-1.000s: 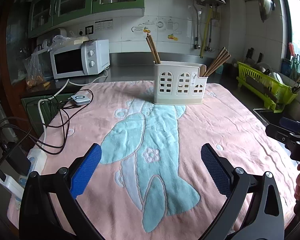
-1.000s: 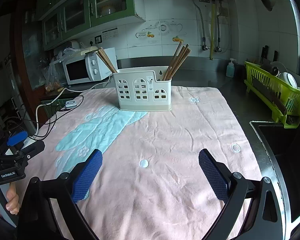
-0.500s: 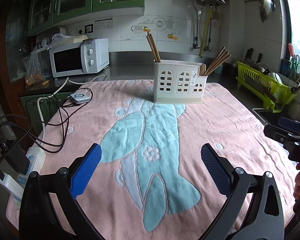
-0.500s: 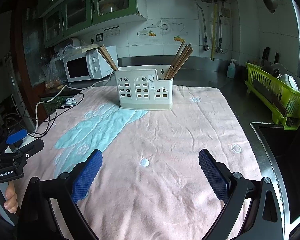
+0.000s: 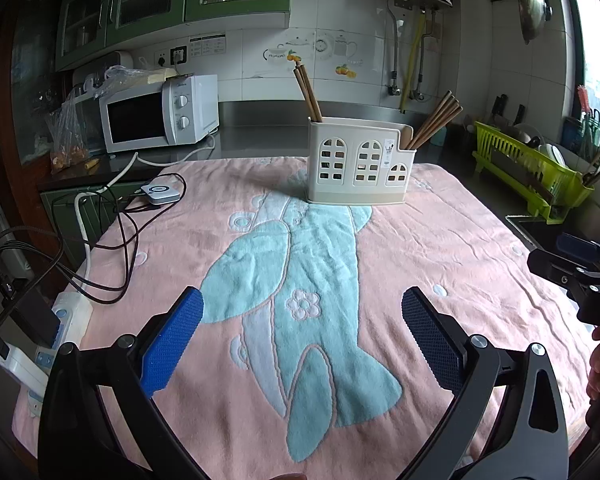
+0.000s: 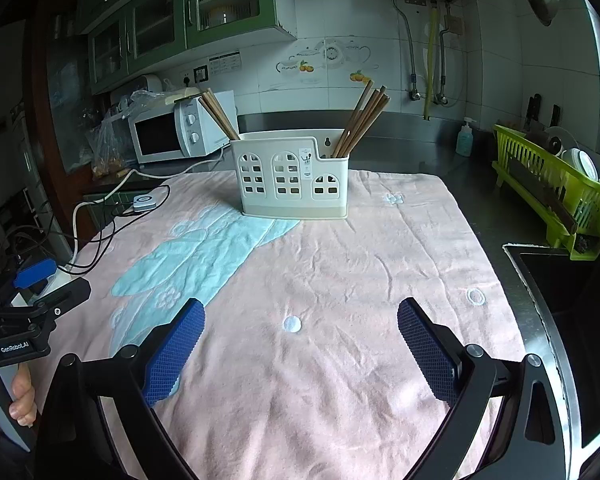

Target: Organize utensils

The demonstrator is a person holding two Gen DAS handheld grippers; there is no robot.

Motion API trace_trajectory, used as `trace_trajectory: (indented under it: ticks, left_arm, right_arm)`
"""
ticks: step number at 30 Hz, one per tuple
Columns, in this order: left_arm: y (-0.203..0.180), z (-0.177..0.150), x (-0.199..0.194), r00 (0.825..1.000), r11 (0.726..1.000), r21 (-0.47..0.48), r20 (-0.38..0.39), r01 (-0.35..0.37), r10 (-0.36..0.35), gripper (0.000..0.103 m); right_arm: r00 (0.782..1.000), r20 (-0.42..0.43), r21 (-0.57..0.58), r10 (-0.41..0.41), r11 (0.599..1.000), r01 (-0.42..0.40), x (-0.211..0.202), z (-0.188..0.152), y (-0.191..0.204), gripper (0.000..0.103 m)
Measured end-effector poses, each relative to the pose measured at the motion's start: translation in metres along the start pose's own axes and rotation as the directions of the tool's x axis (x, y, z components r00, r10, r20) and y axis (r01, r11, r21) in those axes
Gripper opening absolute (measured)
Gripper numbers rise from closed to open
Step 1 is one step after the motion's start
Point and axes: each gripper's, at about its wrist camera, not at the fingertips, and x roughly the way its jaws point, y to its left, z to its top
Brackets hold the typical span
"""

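Blue-padded jaws on the left gripper (image 5: 302,336) and the right gripper (image 6: 298,340) both gape wide with nothing between them, each hovering low over the near edge of the pink towel (image 6: 340,280). Well beyond them, near the towel's far edge, stands the cream caddy (image 5: 360,162), upright, with a few chopsticks (image 5: 308,94) leaning out of its left end and a bigger bunch (image 6: 362,120) fanning from its right end. Past the towel's left edge lie cables (image 5: 112,240) and a microwave (image 5: 160,114); a green rack (image 6: 556,192) sits off its right side.
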Motion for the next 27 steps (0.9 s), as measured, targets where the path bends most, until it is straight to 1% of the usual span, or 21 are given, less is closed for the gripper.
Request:
trace_trajectory:
  ticks: [27]
  left_arm:
    - [0.0011,-0.0011,0.0012,1.0,1.0,0.001,-0.005,-0.002,0.002,0.098]
  right_arm:
    - [1.0,-0.003,-0.004,0.004,1.0,-0.004,0.0006,0.0,0.0022,0.094]
